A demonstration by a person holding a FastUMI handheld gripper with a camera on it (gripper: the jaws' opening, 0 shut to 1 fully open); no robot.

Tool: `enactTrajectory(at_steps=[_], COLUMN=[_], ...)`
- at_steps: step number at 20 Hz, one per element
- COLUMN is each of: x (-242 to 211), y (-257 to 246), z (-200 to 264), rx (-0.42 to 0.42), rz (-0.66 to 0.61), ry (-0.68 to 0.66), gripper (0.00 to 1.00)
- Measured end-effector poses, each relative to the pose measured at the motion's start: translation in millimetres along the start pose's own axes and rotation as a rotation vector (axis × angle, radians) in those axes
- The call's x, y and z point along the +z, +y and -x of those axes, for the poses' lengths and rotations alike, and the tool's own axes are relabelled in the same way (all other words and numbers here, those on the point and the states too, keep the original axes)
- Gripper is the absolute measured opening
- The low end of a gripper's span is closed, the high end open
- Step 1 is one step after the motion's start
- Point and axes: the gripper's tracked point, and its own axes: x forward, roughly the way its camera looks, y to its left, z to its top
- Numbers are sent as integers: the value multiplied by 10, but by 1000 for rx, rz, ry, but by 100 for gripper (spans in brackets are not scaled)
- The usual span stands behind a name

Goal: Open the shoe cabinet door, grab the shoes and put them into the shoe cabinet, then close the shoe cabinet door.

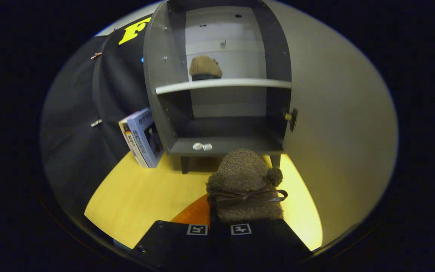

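Tongs closed on the heel of a brown shoe hold it toe-first above the worktop, facing the open shoe cabinet, whose upper shelf holds its mate.

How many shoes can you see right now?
2. One shoe sits on the cabinet's upper shelf; the other shoe is held in the shut hand-held gripper, before the open cabinet.

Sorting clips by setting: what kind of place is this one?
Probably a staged recording booth made to look like a home entryway: a small shoe cabinet standing open on a wooden floor, black cloth behind, and a slipper held in the tongs.
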Motion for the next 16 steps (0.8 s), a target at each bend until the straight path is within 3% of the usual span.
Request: enactTrajectory(at_steps=[6,11,16], x=[1042,1805,2659], y=[93,76,13], z=[96,-172,-649], rx=[17,13,-14], rz=[-70,-90,-13], ry=[-45,-58,-111], gripper=[7,7,7])
